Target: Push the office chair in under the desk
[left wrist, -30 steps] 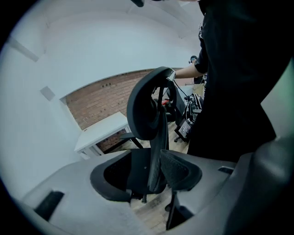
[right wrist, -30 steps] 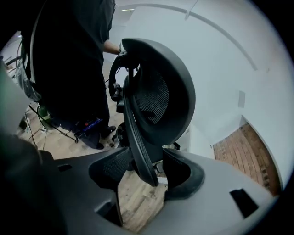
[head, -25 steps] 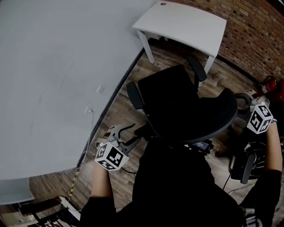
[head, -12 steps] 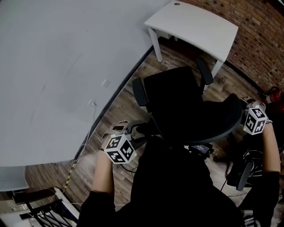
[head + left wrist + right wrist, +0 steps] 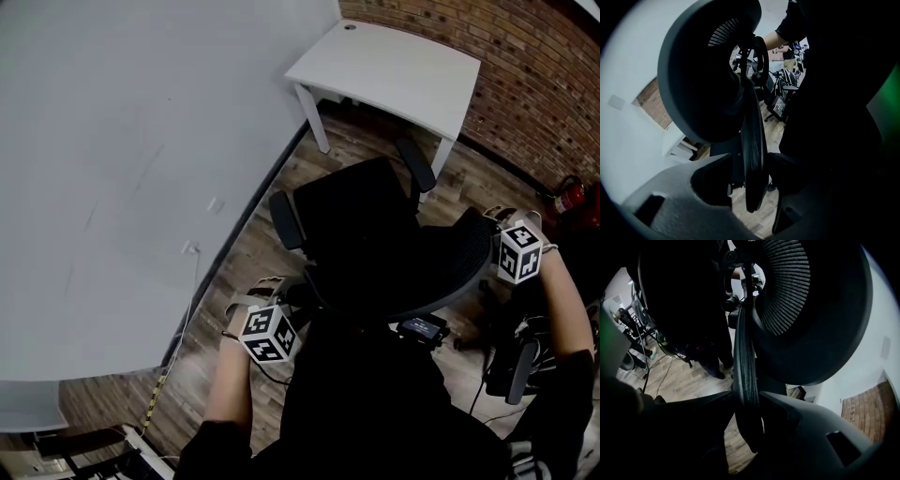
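Observation:
A black office chair [image 5: 361,220] stands on the wood floor with its seat facing the white desk [image 5: 394,61] at the back. Its curved mesh backrest [image 5: 450,258] is right in front of me. My left gripper [image 5: 277,295] is at the backrest's left end. In the left gripper view its jaws [image 5: 750,161] stand wide, with the backrest rim [image 5: 752,126] between them and a gap on each side. My right gripper [image 5: 495,225] is at the backrest's right end. There the jaws [image 5: 749,397] are closing and meet the rim [image 5: 745,357] on both sides.
A grey wall [image 5: 122,141] runs along the left, with a cable [image 5: 194,272] down it to the floor. A brick wall [image 5: 525,56] and a red fire extinguisher [image 5: 567,197] are at the right. Another chair base [image 5: 516,361] and cables lie by my right side.
My left gripper has moved right, in to the backrest's left end. My right gripper has moved up and left onto the right end. The chair sits much where it was.

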Available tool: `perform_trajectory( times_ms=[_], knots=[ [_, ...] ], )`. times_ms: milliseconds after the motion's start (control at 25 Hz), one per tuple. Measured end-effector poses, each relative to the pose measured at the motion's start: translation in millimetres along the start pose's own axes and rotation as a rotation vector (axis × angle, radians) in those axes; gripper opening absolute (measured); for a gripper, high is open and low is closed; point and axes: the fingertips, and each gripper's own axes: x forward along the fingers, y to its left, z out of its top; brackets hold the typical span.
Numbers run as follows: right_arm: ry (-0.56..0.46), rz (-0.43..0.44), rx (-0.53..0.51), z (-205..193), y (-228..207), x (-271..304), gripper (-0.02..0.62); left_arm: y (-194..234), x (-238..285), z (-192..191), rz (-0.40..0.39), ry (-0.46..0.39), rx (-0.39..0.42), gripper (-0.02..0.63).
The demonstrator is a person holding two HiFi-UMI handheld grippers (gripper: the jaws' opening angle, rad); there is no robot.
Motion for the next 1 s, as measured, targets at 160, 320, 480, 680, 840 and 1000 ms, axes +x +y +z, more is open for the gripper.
perform_trajectory(
  times_ms=[160,320,480,680,840,1000],
  knots=[
    [0.002,0.006,-0.003,-2.6,5.8,1.5,0.152,-5.9,10.1,3.4,-0.008,0.02,0.024,0.242],
    [0.005,-0.01,0.008,-1.4,2.2,3.3,0.152,-5.4,12.0,2.7,-0.005,0.018,0.034,0.211],
    [0.012,-0.019,0.016,0.0,2.3,3.2,0.155,-10.2,10.7,3.3,0.015,0.004,0.033,0.162],
    [0.025,-0.032,0.019,3.2,1.0,5.0,0.153,-7.4,9.4,1.7,0.041,-0.01,0.023,0.148],
    [0.021,-0.031,0.025,11.4,3.9,9.2,0.152,-7.5,7.9,-3.7,0.046,-0.029,0.023,0.144],
    [0.007,-0.042,0.034,23.0,5.4,14.3,0.149,-4.7,4.8,-11.9,0.04,-0.039,0.025,0.143]
  ],
)
